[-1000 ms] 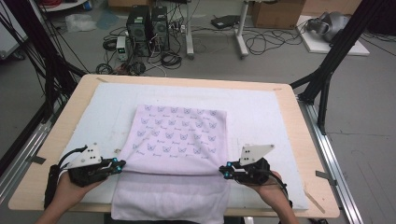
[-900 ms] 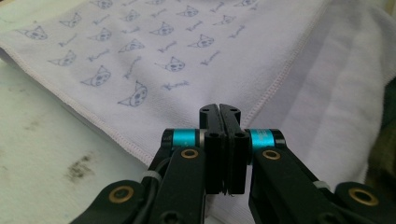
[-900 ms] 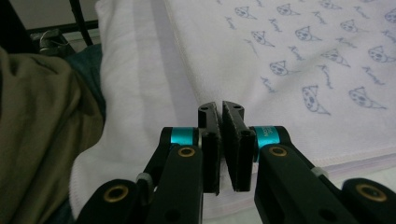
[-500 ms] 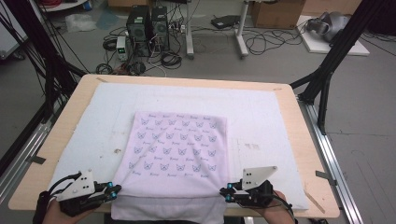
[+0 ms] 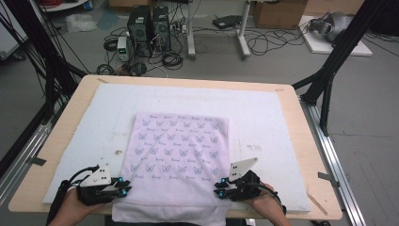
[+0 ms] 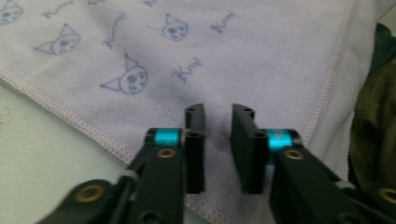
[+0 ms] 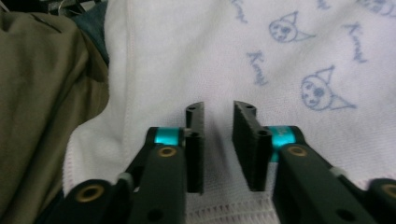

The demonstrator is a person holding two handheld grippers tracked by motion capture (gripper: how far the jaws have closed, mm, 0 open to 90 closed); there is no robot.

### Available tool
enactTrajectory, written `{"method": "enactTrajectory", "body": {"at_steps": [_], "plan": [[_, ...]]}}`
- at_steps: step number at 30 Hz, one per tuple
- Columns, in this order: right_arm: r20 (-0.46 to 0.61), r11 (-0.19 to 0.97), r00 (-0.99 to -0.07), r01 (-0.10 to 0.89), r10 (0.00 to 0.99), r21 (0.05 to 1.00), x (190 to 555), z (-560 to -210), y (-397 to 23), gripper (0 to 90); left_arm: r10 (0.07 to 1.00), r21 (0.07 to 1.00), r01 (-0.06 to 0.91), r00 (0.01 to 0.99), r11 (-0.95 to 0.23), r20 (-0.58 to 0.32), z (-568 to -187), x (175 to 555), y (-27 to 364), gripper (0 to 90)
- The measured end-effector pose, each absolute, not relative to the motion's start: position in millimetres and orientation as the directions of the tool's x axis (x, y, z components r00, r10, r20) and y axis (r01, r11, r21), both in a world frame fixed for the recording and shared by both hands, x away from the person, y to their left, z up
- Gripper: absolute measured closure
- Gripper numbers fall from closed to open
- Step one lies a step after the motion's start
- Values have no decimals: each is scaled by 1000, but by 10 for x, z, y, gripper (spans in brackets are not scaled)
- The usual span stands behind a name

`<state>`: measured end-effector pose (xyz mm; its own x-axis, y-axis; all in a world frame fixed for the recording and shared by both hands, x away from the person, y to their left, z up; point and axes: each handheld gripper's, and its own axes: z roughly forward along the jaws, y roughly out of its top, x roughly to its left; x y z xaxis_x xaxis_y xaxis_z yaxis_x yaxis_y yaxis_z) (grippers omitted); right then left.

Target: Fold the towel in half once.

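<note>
The towel (image 5: 181,155) lies flat on the white pad (image 5: 268,117), its near edge over the table's front, left gripper (image 5: 123,184) and right gripper (image 5: 220,188) at its near corners, jaws narrowly apart, gripping nothing

Light wooden table (image 5: 308,155) with a big white foam-looking mat (image 5: 263,117) covering most of the top. On the mat there's a pale lilac towel (image 5: 181,150) with little blue cat-face prints, lying flat, its near end hanging over the table's front edge.
</note>
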<state>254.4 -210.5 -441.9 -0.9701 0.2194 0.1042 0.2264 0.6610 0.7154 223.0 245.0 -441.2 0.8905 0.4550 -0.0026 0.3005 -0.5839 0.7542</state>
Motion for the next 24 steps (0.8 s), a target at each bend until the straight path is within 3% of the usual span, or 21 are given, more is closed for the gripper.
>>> {"method": "enactTrajectory", "body": {"at_steps": [3,16,18,19,21,24], "plan": [[98,672,-973,216,209,709,2543,-4393,-2097,894,458,753,293,889,-589,12,-4394,2214,2451,875],[77,625,-979,181,189,759,2334,-4178,-2209,898,451,799,254,892,-545,24,-4160,1967,2501,882],[66,631,-979,174,190,756,2309,-4197,-2219,861,448,787,251,893,-563,35,-4183,1959,2490,877],[59,638,-977,178,204,749,2305,-4215,-2215,784,453,783,256,891,-566,36,-4204,1964,2486,860],[79,643,-977,190,197,742,2311,-4261,-2197,735,463,778,271,886,-566,28,-4237,1978,2487,702],[68,669,-979,182,193,721,2316,-4317,-2149,700,445,778,270,895,-567,14,-4276,1979,2487,652]]}}
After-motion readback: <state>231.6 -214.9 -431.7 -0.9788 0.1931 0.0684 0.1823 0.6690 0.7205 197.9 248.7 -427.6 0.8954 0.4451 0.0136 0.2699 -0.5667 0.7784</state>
